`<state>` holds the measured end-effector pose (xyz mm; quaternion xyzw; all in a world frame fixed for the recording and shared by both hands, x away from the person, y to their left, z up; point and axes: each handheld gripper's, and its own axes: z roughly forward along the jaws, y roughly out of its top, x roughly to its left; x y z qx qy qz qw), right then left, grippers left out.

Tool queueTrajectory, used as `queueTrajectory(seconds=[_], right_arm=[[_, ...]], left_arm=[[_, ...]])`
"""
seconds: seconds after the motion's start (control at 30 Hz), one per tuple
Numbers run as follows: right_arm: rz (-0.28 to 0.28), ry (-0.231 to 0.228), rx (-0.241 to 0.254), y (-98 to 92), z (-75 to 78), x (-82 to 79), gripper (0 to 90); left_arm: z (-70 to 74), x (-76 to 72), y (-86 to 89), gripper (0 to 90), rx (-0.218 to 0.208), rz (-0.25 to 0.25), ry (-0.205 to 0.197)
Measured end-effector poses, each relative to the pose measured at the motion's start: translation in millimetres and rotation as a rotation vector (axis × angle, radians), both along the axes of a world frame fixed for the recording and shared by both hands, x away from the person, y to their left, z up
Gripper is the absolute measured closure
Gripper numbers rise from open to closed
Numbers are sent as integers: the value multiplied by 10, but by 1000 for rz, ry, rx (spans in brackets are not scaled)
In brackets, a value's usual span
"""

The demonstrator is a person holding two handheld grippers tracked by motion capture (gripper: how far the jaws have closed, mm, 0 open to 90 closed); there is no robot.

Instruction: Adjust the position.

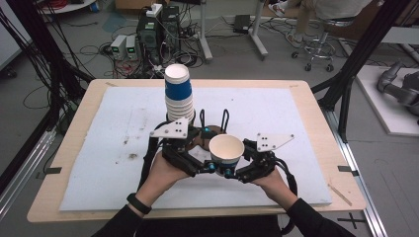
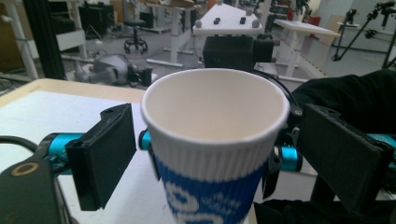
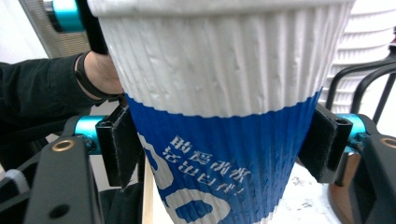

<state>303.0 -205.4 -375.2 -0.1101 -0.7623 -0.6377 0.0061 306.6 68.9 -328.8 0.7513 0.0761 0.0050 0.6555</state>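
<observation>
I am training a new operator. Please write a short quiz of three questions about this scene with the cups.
1. True or false: the right gripper is shut on the cup.
2. The left gripper is: A) open beside the cup, B) shut on the cup, C) resting on the stack.
3. Which way does the held cup's mouth face?

Key
1. True; its pads press both sides of the cup.
2. A.
3. Upward; the cup is upright.

Grey floor [image 1: 276, 54], cables, stool [image 1: 321, 47], desks.
</observation>
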Motion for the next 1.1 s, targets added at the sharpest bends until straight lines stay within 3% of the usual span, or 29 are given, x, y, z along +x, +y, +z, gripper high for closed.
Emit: queueTrajectory(seconds=[0.13, 0.37, 0.77, 1.1], right_arm=[[-11, -4, 13, -49, 40, 18, 260], [-23, -11, 32, -120, 112, 46, 260], [-19, -16, 57, -153, 169, 43, 260], [-15, -8, 66, -138, 179, 17, 260]], left_arm=[[-14, 1, 107, 106, -28, 26, -10], [-72, 4, 159, 103, -36, 49, -17], [-283, -4, -57, 103, 7, 13, 17], [-438, -16, -217, 103, 15, 8, 51]])
